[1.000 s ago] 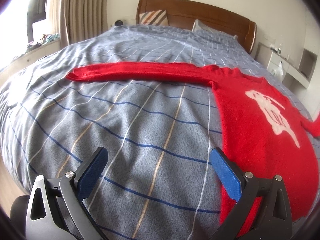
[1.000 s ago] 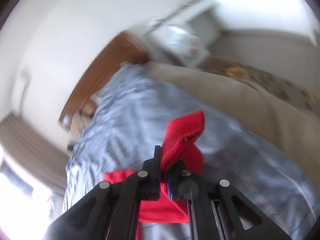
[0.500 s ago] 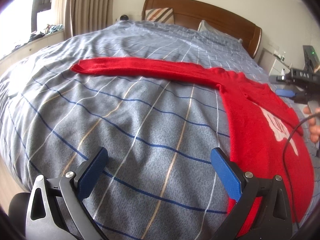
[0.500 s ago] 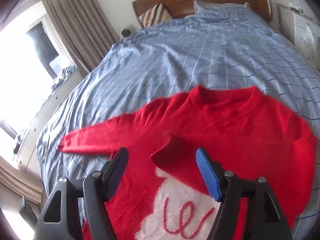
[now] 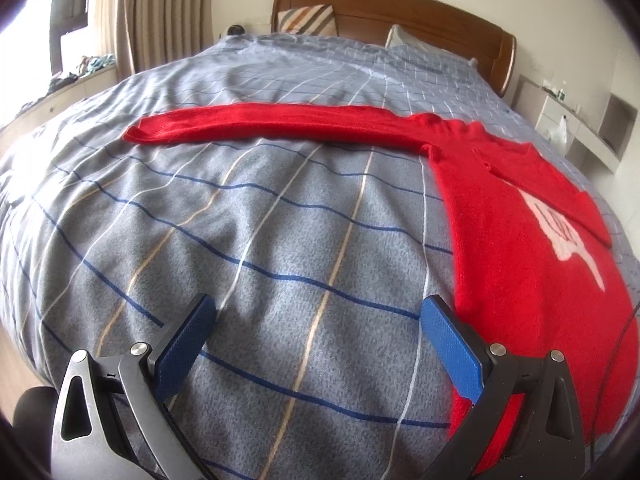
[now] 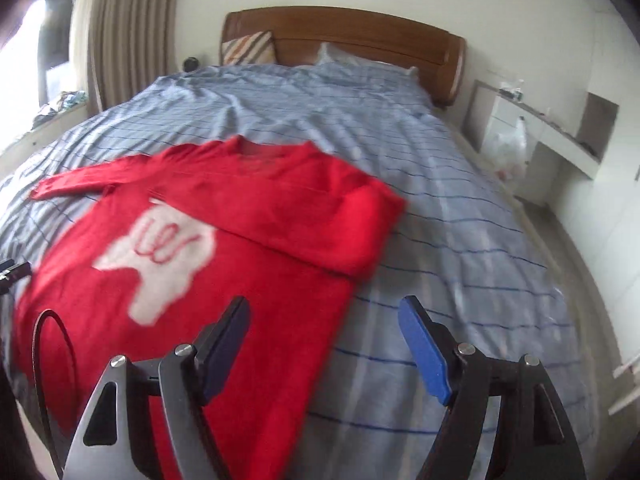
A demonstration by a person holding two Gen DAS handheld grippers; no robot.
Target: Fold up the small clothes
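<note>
Both pairs of fingers stand apart with nothing between them: the left gripper (image 5: 316,332) hangs wide over bare bedspread, and the right gripper (image 6: 324,332) has its jaws opening above the sweater's side edge. The bed (image 6: 400,128) carries a grey-blue checked bedspread (image 5: 240,240) up to a wooden headboard (image 6: 360,36). The red sweater (image 6: 248,240) lies flat near the foot edge, one sleeve (image 5: 260,122) stretched out toward the window side, the other sleeve (image 6: 320,220) folded across the chest over a white motif (image 6: 160,256).

Checked grey bed (image 5: 248,240), wooden headboard (image 5: 400,12), beige curtains (image 5: 160,12), bright window (image 5: 32,8).
</note>
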